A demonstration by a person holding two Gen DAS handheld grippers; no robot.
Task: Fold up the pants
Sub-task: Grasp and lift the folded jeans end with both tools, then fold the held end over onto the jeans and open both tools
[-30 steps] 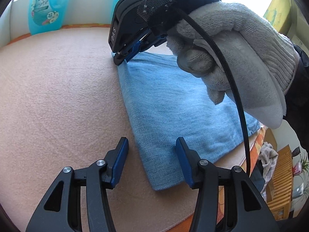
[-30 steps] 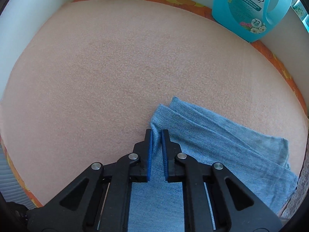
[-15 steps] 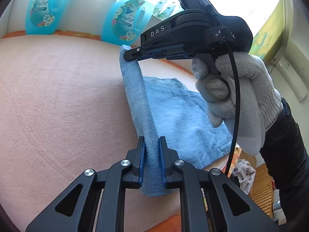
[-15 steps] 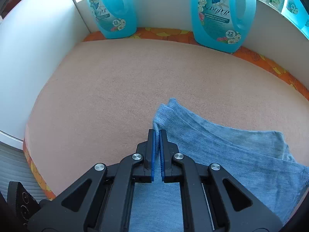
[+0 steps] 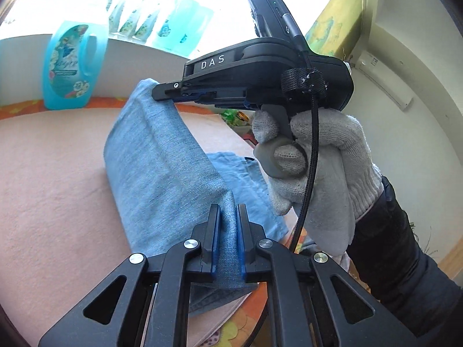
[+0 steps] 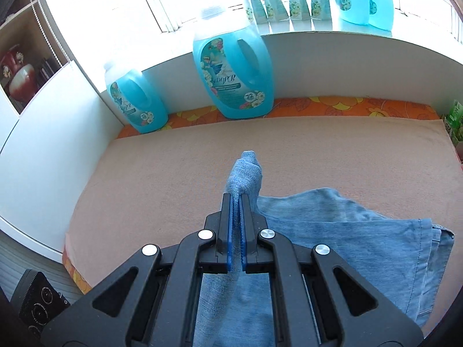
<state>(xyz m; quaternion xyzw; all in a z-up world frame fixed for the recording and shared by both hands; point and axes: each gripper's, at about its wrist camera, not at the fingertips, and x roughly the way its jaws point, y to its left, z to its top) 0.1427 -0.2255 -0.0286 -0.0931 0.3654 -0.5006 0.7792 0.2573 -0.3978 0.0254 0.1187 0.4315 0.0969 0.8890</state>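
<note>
Left wrist view: fold in progress.
Left gripper (image 5: 227, 231) and right gripper (image 6: 236, 225) fingers each pinch one edge of the pants (image 5: 162, 156), lifted off the worktop (image 5: 52, 173); laying over and smoothing remain.

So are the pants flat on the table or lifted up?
Partly lifted. The left claw and right claw each pinch the pants, holding one edge up while the rest lies on the table.
</note>
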